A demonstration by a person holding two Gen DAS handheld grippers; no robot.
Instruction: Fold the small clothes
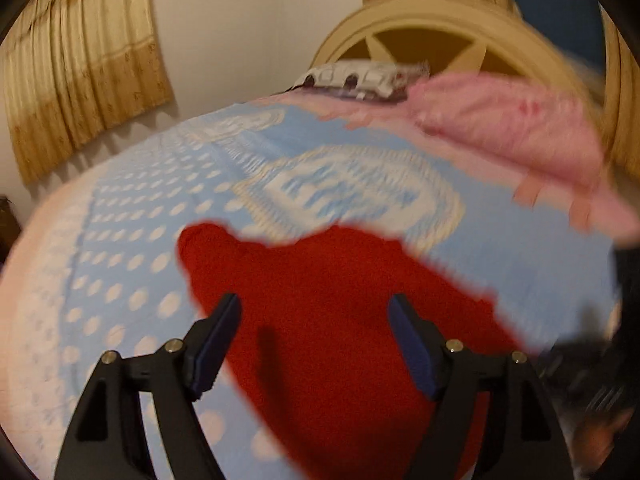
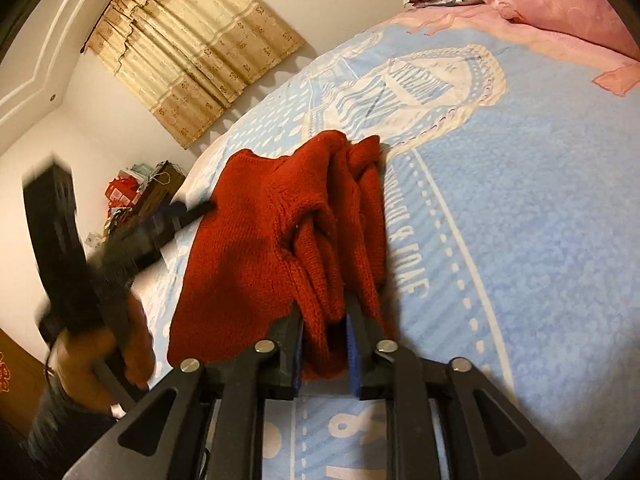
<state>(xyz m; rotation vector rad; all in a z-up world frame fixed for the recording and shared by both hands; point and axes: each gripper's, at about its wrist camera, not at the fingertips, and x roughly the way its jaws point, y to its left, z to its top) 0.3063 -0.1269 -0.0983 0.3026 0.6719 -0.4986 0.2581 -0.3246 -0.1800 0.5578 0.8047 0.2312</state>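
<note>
A red knitted sweater (image 1: 340, 300) lies on the light blue bed blanket (image 1: 140, 240). My left gripper (image 1: 316, 312) hovers over the sweater's middle with its jaws wide apart and nothing between them. In the right wrist view the sweater (image 2: 248, 248) is partly folded, with a thick bunch of folds along its right side. My right gripper (image 2: 324, 308) is shut on the near end of that bunch, and cloth fills the gap between its blue pads. The left gripper (image 2: 132, 236) shows blurred at the sweater's left edge, held by a hand (image 2: 100, 352).
The blue blanket (image 2: 520, 200) stretches wide to the right of the sweater. A pink pillow (image 1: 500, 128) and a white patterned pillow (image 1: 360, 76) lie at the cream headboard (image 1: 420, 32). Beige curtains (image 2: 192, 40) hang on the wall. Boxes and bags (image 2: 132, 192) sit beside the bed.
</note>
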